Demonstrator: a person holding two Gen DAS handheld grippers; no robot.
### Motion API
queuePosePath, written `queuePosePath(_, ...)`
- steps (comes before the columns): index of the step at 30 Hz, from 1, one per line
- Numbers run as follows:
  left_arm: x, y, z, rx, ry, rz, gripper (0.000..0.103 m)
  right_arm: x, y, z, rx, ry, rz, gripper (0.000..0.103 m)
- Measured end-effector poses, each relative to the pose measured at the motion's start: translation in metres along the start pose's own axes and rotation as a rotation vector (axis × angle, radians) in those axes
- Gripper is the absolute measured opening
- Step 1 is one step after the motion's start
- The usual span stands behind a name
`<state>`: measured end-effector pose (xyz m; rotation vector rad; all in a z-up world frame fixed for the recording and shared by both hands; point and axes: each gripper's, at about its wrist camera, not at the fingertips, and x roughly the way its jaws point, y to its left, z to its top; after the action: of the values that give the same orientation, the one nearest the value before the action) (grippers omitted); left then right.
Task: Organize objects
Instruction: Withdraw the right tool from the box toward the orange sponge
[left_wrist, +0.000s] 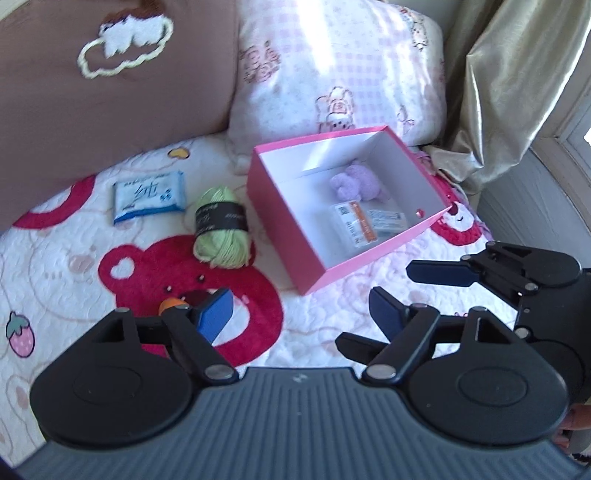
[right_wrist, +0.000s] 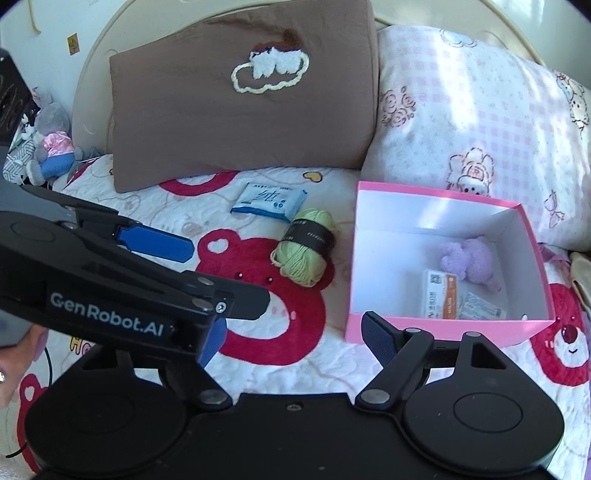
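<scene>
A pink box (left_wrist: 280, 229) (right_wrist: 436, 326) with a white inside lies open on the bed. It holds a purple plush (left_wrist: 356, 182) (right_wrist: 467, 258) and flat packets (left_wrist: 364, 223) (right_wrist: 443, 295). A green yarn ball (left_wrist: 219, 225) (right_wrist: 304, 249) with a black band lies left of the box. A blue tissue pack (left_wrist: 149, 197) (right_wrist: 269, 201) lies beyond the yarn. My left gripper (left_wrist: 299, 310) is open and empty, low over the blanket in front of the yarn. My right gripper (right_wrist: 295, 336) is open and empty near the box's front wall; it also shows in the left wrist view (left_wrist: 439, 273).
A brown pillow (right_wrist: 240, 110) and a pink checked pillow (right_wrist: 480, 122) lean at the head of the bed. A grey plush toy (right_wrist: 50, 144) sits at the far left. A gold curtain (left_wrist: 509, 85) hangs at the right. The blanket (left_wrist: 55, 266) has red bears.
</scene>
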<state>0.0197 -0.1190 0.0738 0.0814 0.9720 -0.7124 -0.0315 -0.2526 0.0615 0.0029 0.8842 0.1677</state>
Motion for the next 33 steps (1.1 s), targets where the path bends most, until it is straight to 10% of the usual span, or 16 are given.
queuePosePath(24,0.001,0.086,-0.036,-0.142,0.023,0.055,0.096,0.038,0.036,-0.002,0.008,-0.013,0.110,0.096)
queuePosePath(33,0.035,0.131,-0.048,-0.171,0.027,0.103,0.096,0.060,0.072,-0.002,-0.224,-0.086,-0.023,0.096)
